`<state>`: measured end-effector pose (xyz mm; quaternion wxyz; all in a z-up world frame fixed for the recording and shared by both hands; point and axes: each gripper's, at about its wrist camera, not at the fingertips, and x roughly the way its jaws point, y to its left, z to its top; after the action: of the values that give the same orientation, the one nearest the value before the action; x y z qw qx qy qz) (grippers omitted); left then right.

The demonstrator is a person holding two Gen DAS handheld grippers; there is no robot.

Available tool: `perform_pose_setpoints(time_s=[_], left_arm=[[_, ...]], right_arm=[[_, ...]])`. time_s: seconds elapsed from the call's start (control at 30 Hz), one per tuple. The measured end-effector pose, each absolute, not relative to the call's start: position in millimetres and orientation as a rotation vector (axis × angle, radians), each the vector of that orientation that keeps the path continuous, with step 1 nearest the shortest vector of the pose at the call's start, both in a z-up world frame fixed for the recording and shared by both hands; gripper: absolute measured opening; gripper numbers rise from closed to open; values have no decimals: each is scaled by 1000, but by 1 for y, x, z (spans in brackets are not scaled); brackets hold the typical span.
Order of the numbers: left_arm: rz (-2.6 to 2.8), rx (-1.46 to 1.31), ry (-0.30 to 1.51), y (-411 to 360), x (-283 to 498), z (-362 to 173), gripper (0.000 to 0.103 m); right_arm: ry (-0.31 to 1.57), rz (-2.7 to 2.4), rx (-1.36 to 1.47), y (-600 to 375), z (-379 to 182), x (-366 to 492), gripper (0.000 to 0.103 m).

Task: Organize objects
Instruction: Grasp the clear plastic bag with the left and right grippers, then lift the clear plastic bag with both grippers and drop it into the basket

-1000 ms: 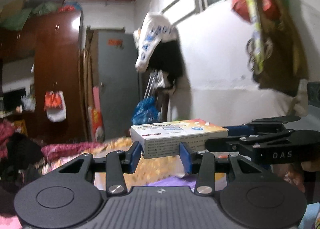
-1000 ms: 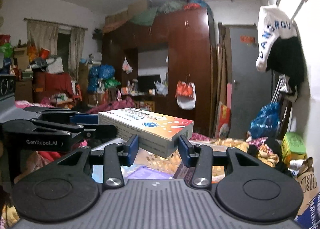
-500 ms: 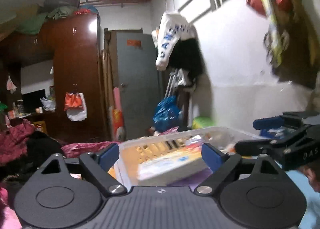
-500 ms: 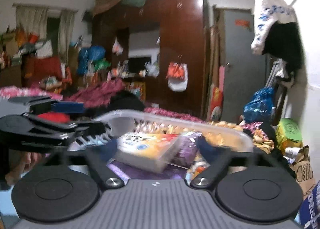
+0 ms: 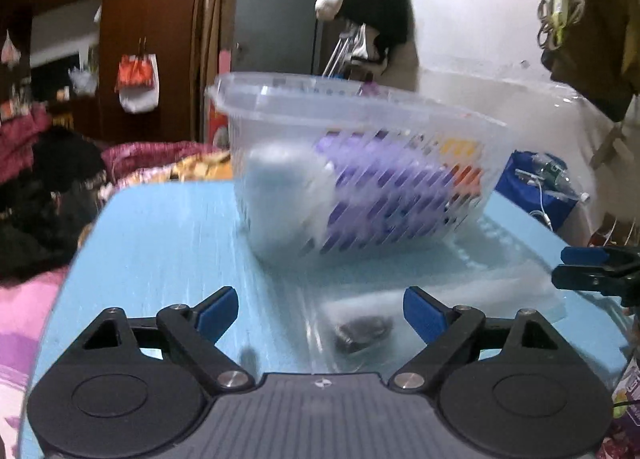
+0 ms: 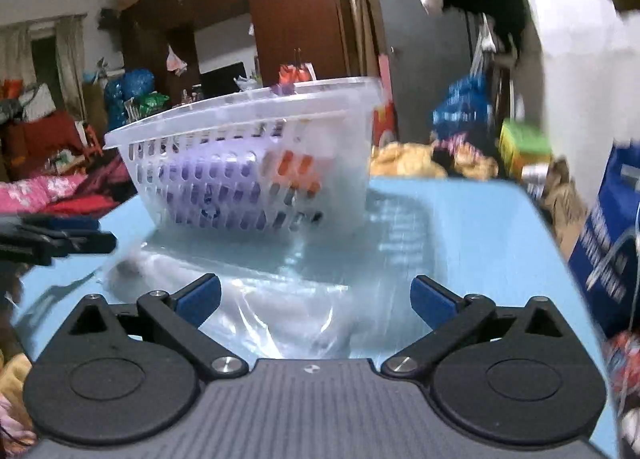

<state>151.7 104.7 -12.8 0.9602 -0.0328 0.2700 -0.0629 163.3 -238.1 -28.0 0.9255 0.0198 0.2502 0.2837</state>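
The clear plastic bag (image 6: 280,299) is seen flat on the blue worktop (image 6: 480,227), just ahead of the released, empty right tongs (image 6: 316,295) and right of the equally released left tongs (image 5: 320,313), before the basket (image 6: 240,139)

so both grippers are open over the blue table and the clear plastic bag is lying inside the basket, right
Not quite. The clear plastic bag is not inside the basket; it lies flat on the blue table in front of the basket, just ahead of the fingers, as the right wrist view shows. The rest holds: the left gripper and the right gripper are both open over the table.
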Motion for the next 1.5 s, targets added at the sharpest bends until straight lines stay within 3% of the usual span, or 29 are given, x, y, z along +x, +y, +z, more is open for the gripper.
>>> perform_pose_setpoints(time_s=[0.1,0.27,0.33,0.47,0.6,0.73,1.03,1.5], left_arm=[[-149,-75,560,106,150,-13,91],[-162,3,575,92,146,-15,91],[-174,24,596,86,147,-17,86],[-161,76,621,75,149,-20,67],[-151,85,607,74,145,-22,51],[-154,80,580,73,139,-23,44],[-185,38,504,75,122,-22,30],[-216,26,391,76,100,-10,27]], right_arm=[[539,590,20,-237,-29,159,102],[578,621,-21,-232,-39,169,82],[566,609,-43,-227,-39,169,78],[550,592,-83,-219,-40,165,54],[528,574,-111,-219,-41,162,40],[515,587,-107,-224,-43,161,29],[457,614,-136,-222,-40,145,18],[382,631,-122,-225,-24,132,14]])
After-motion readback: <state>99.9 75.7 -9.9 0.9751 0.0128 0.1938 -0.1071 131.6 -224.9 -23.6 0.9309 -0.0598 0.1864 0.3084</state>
